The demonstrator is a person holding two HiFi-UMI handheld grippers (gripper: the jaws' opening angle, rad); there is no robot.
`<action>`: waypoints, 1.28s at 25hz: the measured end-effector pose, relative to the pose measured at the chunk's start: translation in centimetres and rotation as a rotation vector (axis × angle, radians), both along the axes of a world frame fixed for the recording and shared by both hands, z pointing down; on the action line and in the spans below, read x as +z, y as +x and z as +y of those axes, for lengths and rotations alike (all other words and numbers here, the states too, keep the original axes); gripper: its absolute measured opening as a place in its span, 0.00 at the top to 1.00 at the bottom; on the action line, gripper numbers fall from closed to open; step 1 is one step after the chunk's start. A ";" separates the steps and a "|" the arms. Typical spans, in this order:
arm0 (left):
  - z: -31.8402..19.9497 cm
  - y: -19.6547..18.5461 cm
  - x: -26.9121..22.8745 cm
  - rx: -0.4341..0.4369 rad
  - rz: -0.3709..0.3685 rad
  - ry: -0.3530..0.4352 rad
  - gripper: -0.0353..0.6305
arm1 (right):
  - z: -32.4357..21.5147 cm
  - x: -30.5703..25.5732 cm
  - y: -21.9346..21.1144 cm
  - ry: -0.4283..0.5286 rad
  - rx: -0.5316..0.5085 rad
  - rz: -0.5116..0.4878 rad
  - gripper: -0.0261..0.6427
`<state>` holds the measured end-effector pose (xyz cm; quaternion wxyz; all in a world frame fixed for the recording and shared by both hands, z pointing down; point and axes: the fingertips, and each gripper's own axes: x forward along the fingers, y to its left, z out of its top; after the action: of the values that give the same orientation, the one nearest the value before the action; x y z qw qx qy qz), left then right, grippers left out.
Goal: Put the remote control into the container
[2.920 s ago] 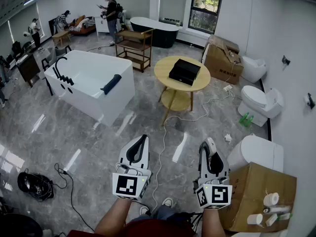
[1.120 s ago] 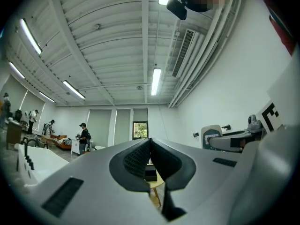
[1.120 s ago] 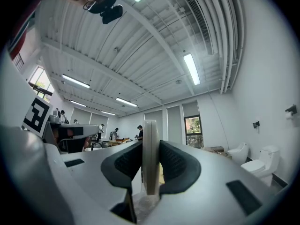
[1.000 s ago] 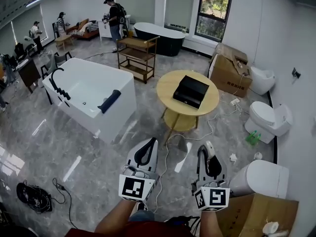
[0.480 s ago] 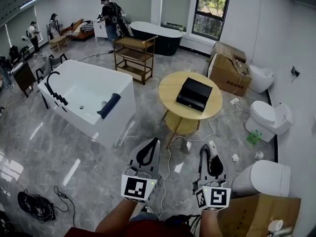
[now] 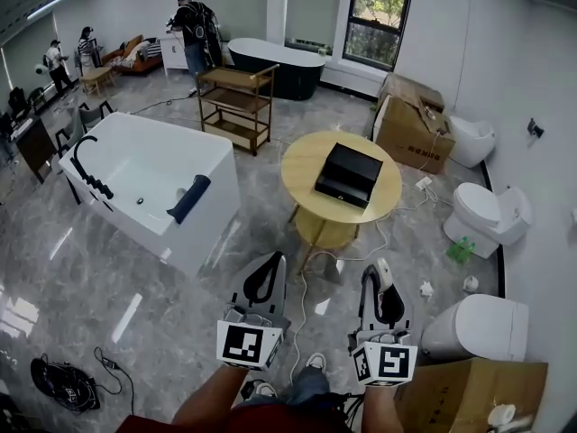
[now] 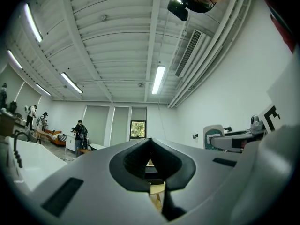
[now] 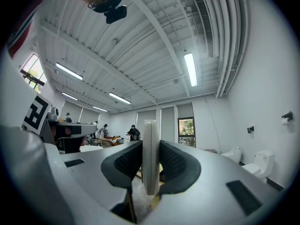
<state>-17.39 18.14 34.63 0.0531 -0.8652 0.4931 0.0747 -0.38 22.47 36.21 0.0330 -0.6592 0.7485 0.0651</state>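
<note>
Between the fingers (image 8: 177, 162) of the right gripper (image 8: 151, 150), the remote control (image 8: 150, 129), pinched edge-on; left gripper (image 7: 150, 145) fingers (image 7: 132, 161) together, empty.

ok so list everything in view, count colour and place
remote control: one, white, edge-on in the right hand-held gripper
container: one, black, on the round table
round table: one, light wood, mid-floor
bathtubs: two, white at left, black by far wall
shelf cart: one, wooden, behind the white bathtub
toilets: three, white, along right wall
cardboard boxes: two, brown, right side
cable: one, white, floor by the table
people: at least three, mostly dark clothes, far background
forearms: two, bare, bottom edge
left hand-held gripper: one, grey, shut, empty, bottom centre
right hand-held gripper: one, grey, shut on the remote control
</note>
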 end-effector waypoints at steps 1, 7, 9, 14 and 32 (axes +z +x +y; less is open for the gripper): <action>-0.6 0.6 0.0 -0.004 -0.001 0.000 0.92 | -0.6 0.0 0.6 0.002 -0.003 0.002 0.78; -4.4 4.8 -0.1 -0.016 0.007 0.000 0.92 | -4.7 -0.3 4.7 0.001 -0.017 0.007 0.79; -5.8 6.4 -0.1 -0.019 0.011 0.001 0.92 | -6.1 -0.3 6.2 0.000 -0.022 0.011 0.79; -8.9 10.6 -0.1 -0.035 0.007 0.000 0.92 | -9.3 -0.2 10.5 -0.009 -0.034 0.006 0.78; -15.7 18.1 -0.5 -0.092 -0.029 0.001 0.92 | -17.1 -0.1 18.0 -0.014 -0.098 -0.016 0.79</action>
<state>0.76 2.41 34.16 0.0638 -0.8425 0.5315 0.0600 17.65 5.36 36.09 0.0378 -0.6224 0.7800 0.0529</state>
